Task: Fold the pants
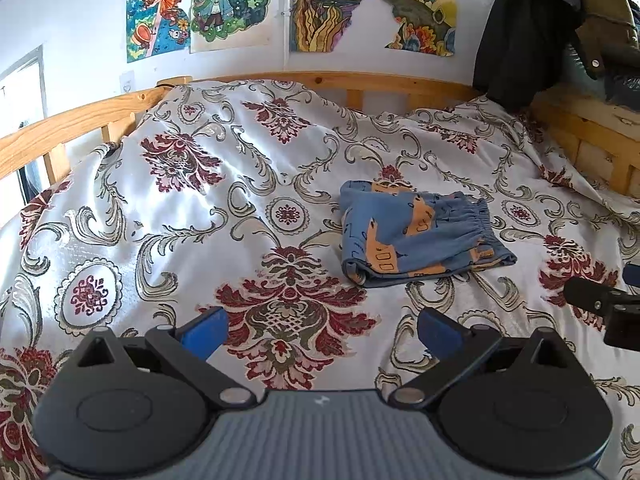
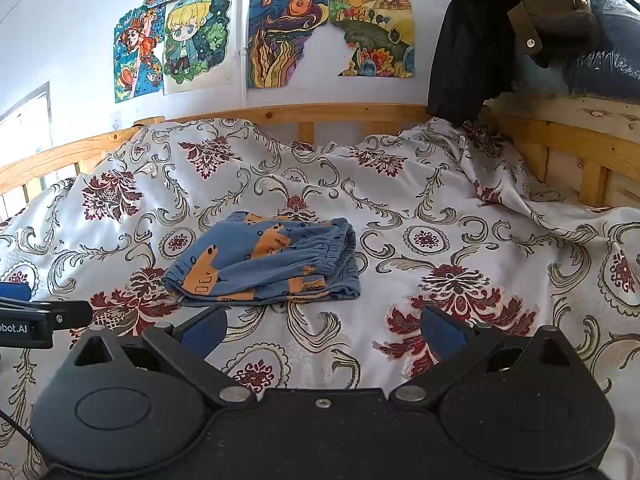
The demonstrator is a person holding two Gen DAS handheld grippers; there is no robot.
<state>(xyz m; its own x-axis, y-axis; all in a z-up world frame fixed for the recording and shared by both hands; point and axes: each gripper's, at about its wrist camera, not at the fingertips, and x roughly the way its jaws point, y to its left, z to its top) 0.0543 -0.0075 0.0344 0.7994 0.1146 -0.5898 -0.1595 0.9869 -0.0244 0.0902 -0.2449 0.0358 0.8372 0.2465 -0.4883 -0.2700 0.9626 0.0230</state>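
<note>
The small blue cotton pants with orange prints lie folded in the middle of the shiny flowered bedspread, both left tongs and right tongs empty and spread wide near them, so a careless touch on this slippery cloth could undo the bundle, though free room surrounds it up to the wooden bed rail.

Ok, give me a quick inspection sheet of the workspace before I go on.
Surface: floral bedspread, rumpled towards the wooden bed rail.
Job's things: blue pants lie folded in a compact bundle, waistband on its right side.
Clutter: nothing seen on the spread.
Grippers: left gripper and right gripper open, empty, short of the pants.
Cables: thin black cable at the right view's lower left.
Surroundings: drawings on the wall, dark clothes hanging at right.
</note>
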